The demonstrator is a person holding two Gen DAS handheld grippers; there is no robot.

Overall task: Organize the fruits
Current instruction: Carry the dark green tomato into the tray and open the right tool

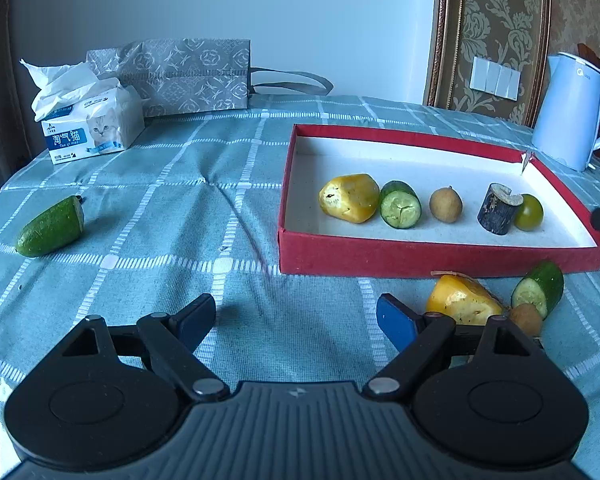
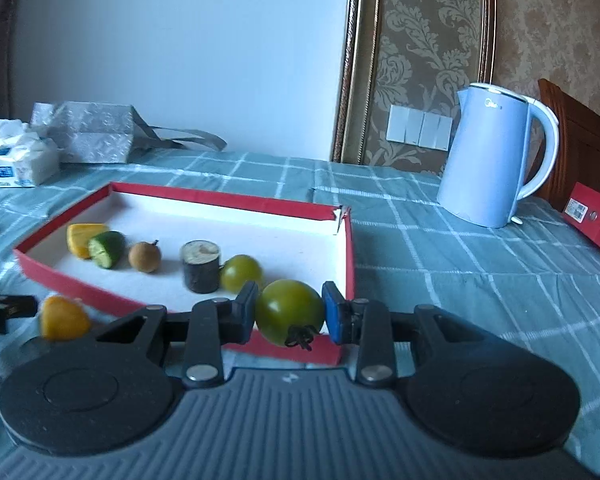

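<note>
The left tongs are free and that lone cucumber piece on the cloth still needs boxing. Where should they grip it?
Grip the cucumber piece across its thick middle, coming from above with fingers either side of its long axis. It lies flat and tapers toward its rounded end, so an end grip may slip.

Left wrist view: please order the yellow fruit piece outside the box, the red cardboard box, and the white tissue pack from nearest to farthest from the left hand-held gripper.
1. Yellow fruit piece, beside the right finger.
2. Red cardboard box, ahead right.
3. White tissue pack, far left.
</note>
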